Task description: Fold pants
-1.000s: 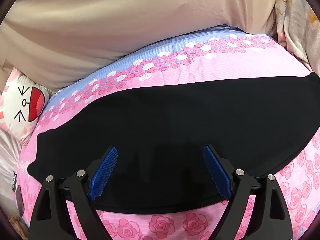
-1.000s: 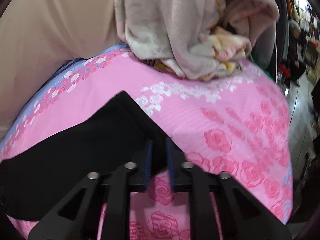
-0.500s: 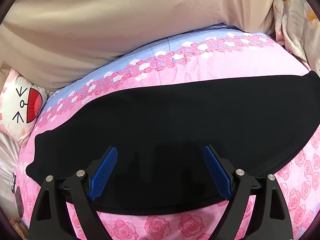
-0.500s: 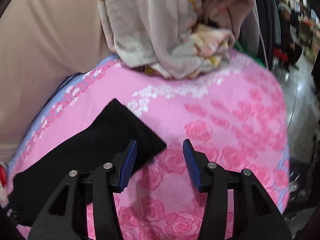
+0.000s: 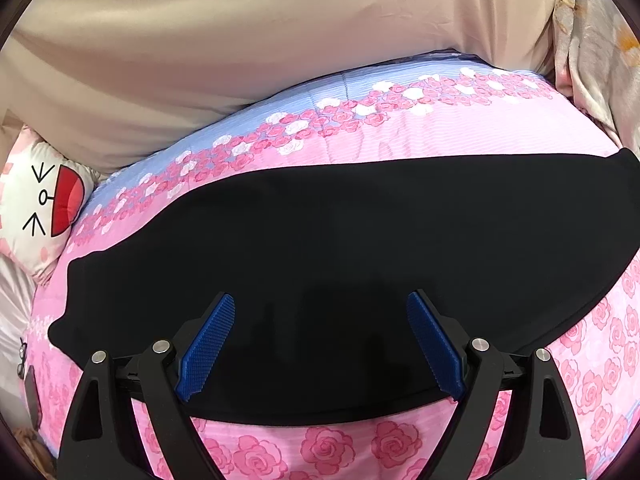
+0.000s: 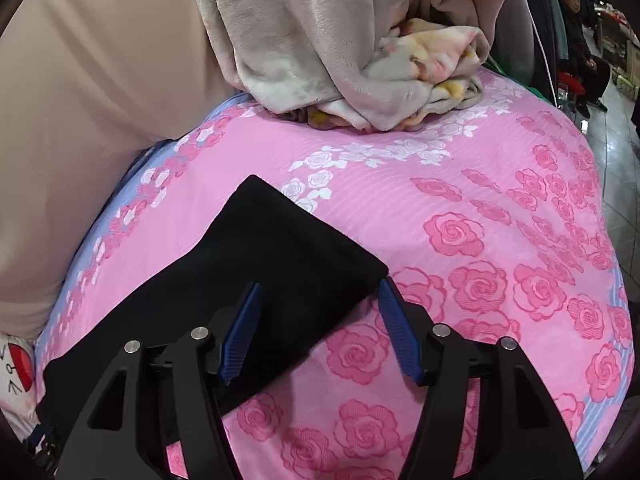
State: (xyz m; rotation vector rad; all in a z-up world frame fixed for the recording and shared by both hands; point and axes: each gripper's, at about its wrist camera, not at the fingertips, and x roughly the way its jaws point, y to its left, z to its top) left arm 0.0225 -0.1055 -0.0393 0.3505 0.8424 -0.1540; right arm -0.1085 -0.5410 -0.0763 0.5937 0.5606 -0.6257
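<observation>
Black pants (image 5: 340, 264) lie flat in long band across pink rose-print bed (image 5: 400, 136). Left claw (image 5: 320, 344) hovers over pants, jaws spread wide, gripping nothing. Right claw (image 6: 318, 330) at pants' corner (image 6: 304, 248), jaws opening, fabric edge between pads, unpinched. Plush blanket (image 6: 340, 60) heaped at bed's far end.

right gripper (image 6: 320, 312) jaws opening; black pants (image 6: 248, 280) corner between, unpinched
</observation>
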